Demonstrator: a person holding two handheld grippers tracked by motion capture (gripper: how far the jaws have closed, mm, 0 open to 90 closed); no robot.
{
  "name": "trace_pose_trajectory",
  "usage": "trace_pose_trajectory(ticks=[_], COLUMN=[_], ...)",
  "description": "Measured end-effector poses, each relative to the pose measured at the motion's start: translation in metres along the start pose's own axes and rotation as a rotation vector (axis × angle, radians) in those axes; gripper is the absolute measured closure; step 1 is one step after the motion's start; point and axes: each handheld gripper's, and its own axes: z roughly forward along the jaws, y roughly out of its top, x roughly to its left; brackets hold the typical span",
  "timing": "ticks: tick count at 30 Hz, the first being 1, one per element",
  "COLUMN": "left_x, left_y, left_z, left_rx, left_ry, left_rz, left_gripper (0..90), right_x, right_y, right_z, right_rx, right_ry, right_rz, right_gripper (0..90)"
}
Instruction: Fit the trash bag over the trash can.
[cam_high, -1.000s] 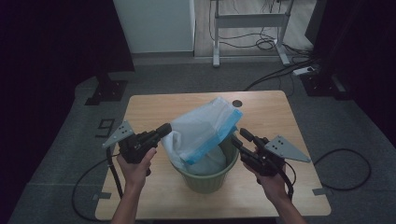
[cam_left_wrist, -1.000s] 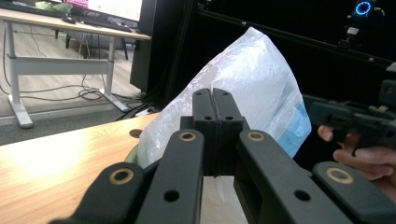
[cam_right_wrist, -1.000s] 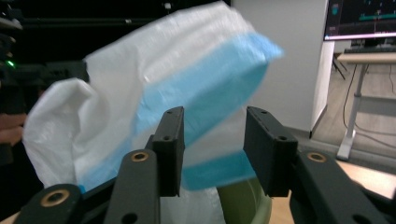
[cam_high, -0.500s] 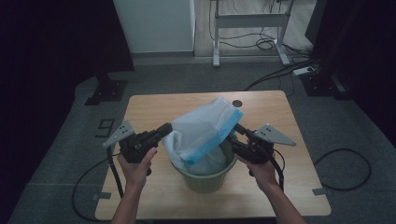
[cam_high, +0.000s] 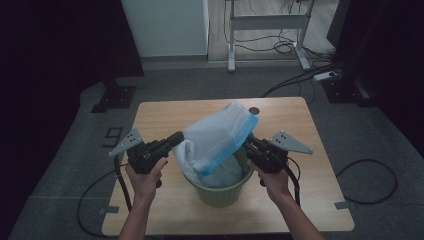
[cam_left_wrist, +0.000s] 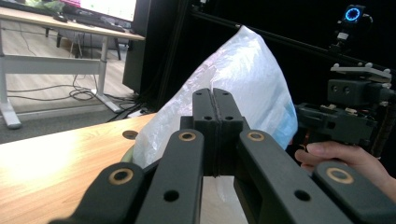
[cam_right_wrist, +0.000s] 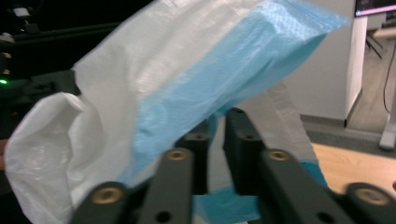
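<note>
Dark curtains surround a wooden table (cam_high: 165, 112) bearing a green bin (cam_high: 220, 192). Above the bin, a white-and-blue plastic bag (cam_high: 217, 137) is stretched between the two tongs. The left gripper (cam_high: 176, 138) is pinched tight on the bag's white edge. The right gripper (cam_high: 248, 142) has just been closing, with bag film between its jaws.

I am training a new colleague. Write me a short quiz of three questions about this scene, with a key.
1. True or false: the white and blue plastic bag lies flat on the wooden table.
2. What stands under the bag? A) a round green plastic bin B) a cardboard box C) a metal pot
3. How do the jaws of the left gripper stand?
Key: 1 false, it is held up; 2 A; 3 shut, at the bag's edge.
</note>
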Motion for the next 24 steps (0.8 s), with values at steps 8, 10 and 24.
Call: trace_pose_trajectory(ticks=[8,10,24], left_x=[-0.002,-0.002,-0.001], left_y=[0.002,0.003,0.012], left_z=[-0.001,-0.001,-0.001], left_rx=[-0.011,-0.015,-0.039], left_ry=[-0.017,-0.017,-0.039], left_rz=[0.003,0.005,-0.01], left_gripper=[89.3,89.2,88.9], right_x=[0.0,-0.003,-0.018], right_y=[0.006,0.008,0.017], right_z=[-0.012,-0.016,-0.038], right_rx=[-0.02,-0.022,-0.019], right_ry=[-0.009,-0.018,-0.071], right_rz=[-0.024,-0.022,-0.038], right_gripper=[89.5,89.5,89.4])
